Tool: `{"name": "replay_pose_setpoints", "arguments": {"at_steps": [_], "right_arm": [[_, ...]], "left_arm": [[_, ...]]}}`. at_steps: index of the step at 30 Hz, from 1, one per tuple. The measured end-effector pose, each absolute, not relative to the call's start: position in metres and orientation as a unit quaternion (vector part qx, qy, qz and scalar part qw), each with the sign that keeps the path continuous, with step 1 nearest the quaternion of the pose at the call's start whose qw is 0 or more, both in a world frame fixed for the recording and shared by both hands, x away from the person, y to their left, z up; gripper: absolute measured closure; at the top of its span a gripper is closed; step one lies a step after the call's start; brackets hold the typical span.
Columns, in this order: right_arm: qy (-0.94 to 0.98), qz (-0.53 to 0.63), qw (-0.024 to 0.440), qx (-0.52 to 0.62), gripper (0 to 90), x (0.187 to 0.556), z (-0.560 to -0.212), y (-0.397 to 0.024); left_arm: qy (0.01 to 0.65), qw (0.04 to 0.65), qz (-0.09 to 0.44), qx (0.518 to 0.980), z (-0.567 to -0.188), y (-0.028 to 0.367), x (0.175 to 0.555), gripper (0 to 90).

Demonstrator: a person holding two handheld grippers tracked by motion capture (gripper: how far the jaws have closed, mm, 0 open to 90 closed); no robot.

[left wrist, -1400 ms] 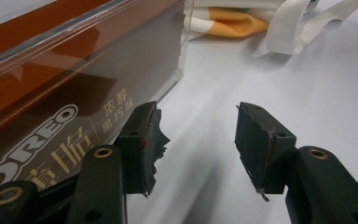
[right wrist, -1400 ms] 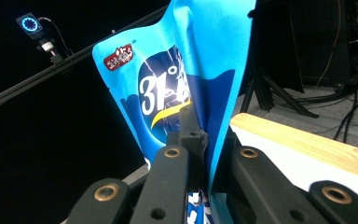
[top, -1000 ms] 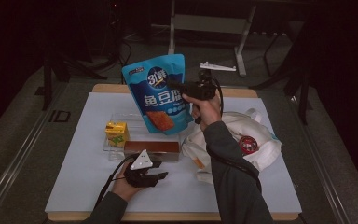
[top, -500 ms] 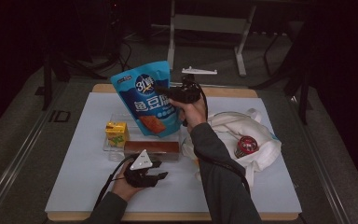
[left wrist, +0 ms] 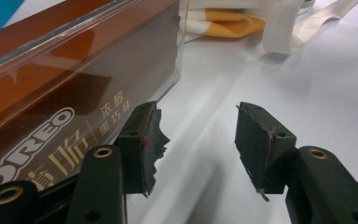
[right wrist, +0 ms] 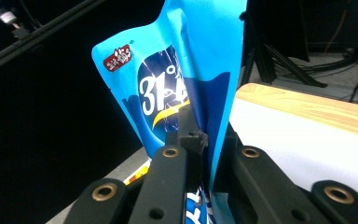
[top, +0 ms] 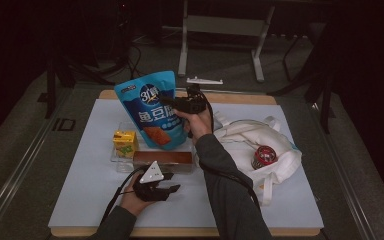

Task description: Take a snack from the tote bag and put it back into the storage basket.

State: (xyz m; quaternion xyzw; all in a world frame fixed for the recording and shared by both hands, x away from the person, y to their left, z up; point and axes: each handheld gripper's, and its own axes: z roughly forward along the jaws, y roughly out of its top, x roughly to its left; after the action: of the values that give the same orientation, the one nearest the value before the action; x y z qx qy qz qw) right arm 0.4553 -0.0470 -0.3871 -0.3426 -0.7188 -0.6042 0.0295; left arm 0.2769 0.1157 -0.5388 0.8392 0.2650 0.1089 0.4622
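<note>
Blue snack bag pinched at edge between closed jaws of right gripper, held upright above desk. Left gripper rested low on desk, jaws half apart, nothing gripped. Brown Oreo box seen just beside its left jaw. White cloth bag lying beyond.

The high view is dim and grainy, the room behind the table falling off into near black, while the white tabletop catches soft light from above. Shadows there are faint and short. The left gripper view is brighter, with glare streaking along the clear tray's edge; the black jaws at the bottom sit slightly soft (too close for focus). In the right gripper view, the blue bag shines glossy against a dark background.
</note>
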Motion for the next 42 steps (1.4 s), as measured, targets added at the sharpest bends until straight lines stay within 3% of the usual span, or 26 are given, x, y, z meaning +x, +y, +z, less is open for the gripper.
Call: {"name": "replay_pose_setpoints", "arguments": {"at_steps": [18, 32, 42], "right_arm": [[-0.715, -0.597, 0.015, -0.363, 85.1, 0.455, -0.409, -0.071], [-0.720, -0.594, -0.045, -0.356, 87.7, 0.435, -0.411, -0.072], [-0.720, -0.599, -0.040, -0.348, 87.9, 0.425, -0.418, -0.064]], "left_arm": [[0.263, 0.460, 0.117, 0.840, -0.539, 0.115, 0.275, 49.1], [0.263, 0.458, 0.119, 0.841, -0.539, 0.114, 0.275, 49.1], [0.263, 0.457, 0.121, 0.841, -0.539, 0.114, 0.275, 49.1]]}}
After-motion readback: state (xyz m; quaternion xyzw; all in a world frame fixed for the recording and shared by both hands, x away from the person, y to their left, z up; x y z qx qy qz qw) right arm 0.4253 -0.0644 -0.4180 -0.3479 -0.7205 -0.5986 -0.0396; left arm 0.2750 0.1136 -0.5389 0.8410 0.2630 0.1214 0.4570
